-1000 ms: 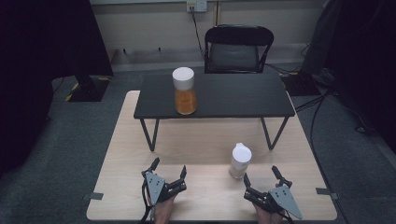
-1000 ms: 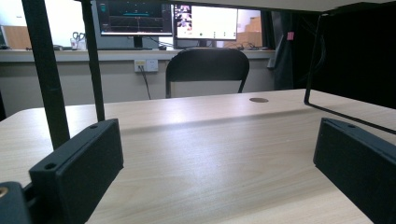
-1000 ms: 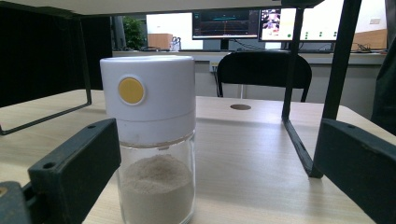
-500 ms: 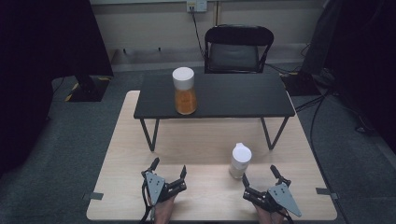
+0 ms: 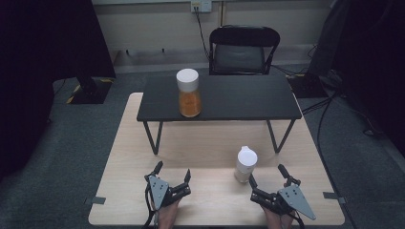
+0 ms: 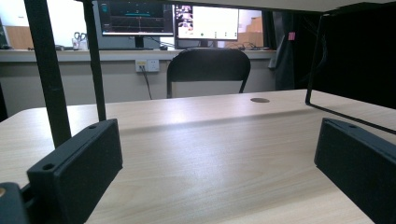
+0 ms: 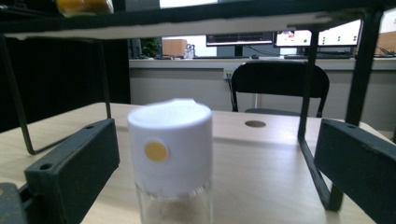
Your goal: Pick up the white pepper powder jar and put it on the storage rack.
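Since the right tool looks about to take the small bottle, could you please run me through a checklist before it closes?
1. Right tool open: ok.
2. Bottle between its jaws in the right gripper view: ok.
3. Bottle upright, cap on: ok.
4. Jaws touching the bottle: not yet, gaps on both sides.
5. Left tool open and apart from the bottle: ok.
6. Shelf overhead leaves room to lift: cannot tell.
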### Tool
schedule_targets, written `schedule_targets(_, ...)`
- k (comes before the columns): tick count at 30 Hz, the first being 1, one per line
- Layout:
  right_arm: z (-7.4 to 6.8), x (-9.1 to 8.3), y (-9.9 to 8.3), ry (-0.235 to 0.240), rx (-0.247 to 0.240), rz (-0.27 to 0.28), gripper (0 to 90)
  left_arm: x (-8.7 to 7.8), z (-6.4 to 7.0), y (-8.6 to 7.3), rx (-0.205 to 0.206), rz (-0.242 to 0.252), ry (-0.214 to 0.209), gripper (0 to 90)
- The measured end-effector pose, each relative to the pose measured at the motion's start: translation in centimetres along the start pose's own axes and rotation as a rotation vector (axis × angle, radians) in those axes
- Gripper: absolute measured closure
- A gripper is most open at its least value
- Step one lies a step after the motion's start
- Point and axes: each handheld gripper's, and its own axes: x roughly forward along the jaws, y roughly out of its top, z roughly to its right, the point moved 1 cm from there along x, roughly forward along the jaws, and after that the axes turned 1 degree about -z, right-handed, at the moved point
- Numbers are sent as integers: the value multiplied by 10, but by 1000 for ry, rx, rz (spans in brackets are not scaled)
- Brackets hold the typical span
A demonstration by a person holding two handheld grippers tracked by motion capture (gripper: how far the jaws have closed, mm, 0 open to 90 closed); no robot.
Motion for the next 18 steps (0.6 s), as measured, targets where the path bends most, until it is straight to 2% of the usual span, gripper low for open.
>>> schedule_targets(6,-6,7,11,17,-11,22,0,0,0,0,0,0,-2,1)
schedule_targets(18,-17,30,18,58,-40,-18,14,0,0,0,0,0,-2,3)
